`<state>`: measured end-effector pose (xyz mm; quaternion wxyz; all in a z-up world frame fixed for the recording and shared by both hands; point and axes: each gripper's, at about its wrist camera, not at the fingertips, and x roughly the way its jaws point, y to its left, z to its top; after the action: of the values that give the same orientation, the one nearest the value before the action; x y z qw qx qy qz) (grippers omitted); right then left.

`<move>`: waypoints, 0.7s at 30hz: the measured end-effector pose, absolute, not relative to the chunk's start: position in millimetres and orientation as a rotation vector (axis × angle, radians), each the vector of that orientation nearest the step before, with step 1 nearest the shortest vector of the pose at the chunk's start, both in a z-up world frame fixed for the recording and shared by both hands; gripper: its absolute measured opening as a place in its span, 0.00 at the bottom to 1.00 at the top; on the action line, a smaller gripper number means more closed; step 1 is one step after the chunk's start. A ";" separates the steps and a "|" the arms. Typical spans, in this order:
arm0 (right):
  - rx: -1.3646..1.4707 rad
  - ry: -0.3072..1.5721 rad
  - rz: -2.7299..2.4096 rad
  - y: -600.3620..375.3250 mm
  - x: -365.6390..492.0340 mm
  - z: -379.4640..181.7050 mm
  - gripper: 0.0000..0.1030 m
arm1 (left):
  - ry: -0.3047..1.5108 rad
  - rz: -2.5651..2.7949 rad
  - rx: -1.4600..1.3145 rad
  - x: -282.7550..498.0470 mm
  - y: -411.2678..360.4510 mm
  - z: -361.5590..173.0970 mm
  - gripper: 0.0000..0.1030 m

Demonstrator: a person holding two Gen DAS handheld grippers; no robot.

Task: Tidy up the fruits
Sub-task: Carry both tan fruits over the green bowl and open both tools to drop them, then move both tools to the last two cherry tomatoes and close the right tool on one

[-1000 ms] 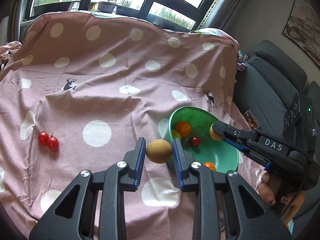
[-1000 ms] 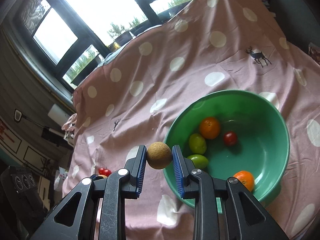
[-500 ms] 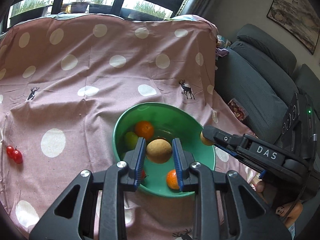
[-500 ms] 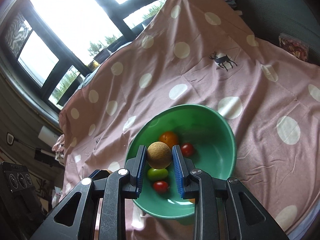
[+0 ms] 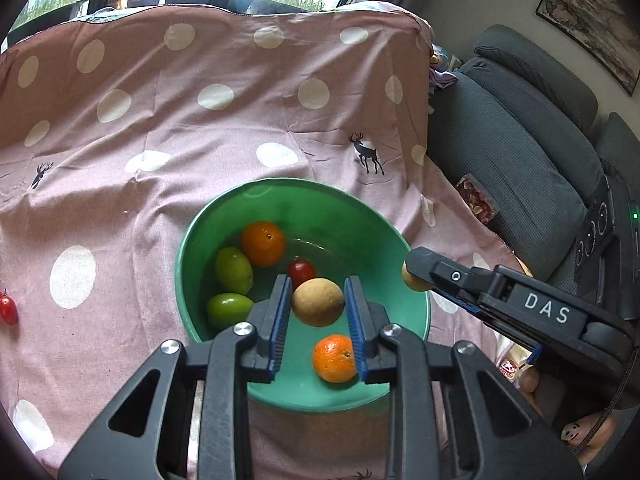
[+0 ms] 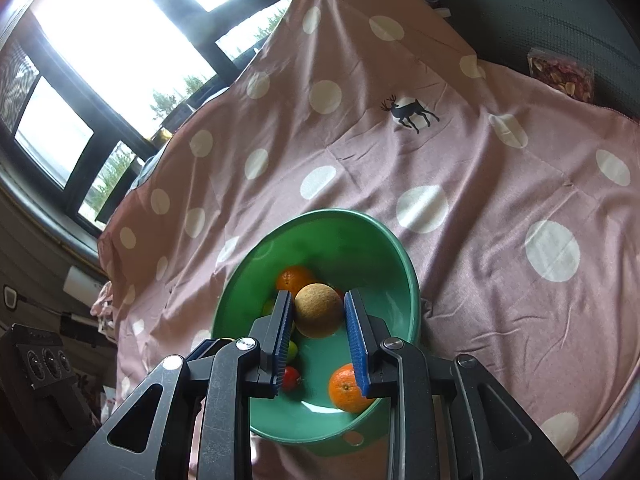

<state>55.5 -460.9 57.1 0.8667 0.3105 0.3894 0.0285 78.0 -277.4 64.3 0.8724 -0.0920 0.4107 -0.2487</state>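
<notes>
Gripping tan fruits, both tongs hover over bowl.

My green bowl has bare floor on its right half; oranges and green fruits crowd the left.

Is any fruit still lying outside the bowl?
Yes: a red cherry tomato lies on the pink cloth, left of the green bowl.

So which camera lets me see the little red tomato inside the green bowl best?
The left wrist view: the small red cherry tomato sits in plain sight inside the round green plastic bowl. The right wrist view shows only a sliver of a red tomato, mostly hidden behind a gripper finger.
</notes>
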 end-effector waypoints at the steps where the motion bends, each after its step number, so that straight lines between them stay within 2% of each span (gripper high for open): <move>1: 0.649 0.821 0.059 -460.6 56.3 56.2 0.27 | 0.862 -0.518 -0.190 78.7 -278.7 63.0 0.26; 14: 0.617 0.858 0.010 -461.6 60.4 49.0 0.27 | 0.891 -0.540 -0.202 82.6 -280.9 53.3 0.26; 16: 0.609 0.861 0.002 -460.2 60.3 50.1 0.27 | 0.876 -0.540 -0.202 80.0 -276.7 56.8 0.28; 17: 0.607 0.858 0.001 -459.5 60.2 51.1 0.30 | 0.866 -0.539 -0.210 78.5 -273.2 59.3 0.35; 18: 0.605 0.854 0.003 -458.5 60.2 52.4 0.38 | 0.855 -0.537 -0.223 77.1 -268.8 61.9 0.47; 19: 0.600 0.850 0.006 -457.3 60.1 53.4 0.44 | 0.844 -0.538 -0.237 75.3 -263.9 64.7 0.51; 20: 0.595 0.844 0.009 -455.7 59.6 54.6 0.53 | 0.833 -0.544 -0.247 73.3 -259.0 67.8 0.53; 21: 0.591 0.836 0.008 -454.3 59.0 56.3 0.57 | 0.826 -0.545 -0.254 71.4 -253.6 71.0 0.54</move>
<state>59.0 -454.3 56.3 0.8718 0.2826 0.4002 0.0040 71.4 -253.6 71.0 0.8723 -0.1214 0.3955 -0.2608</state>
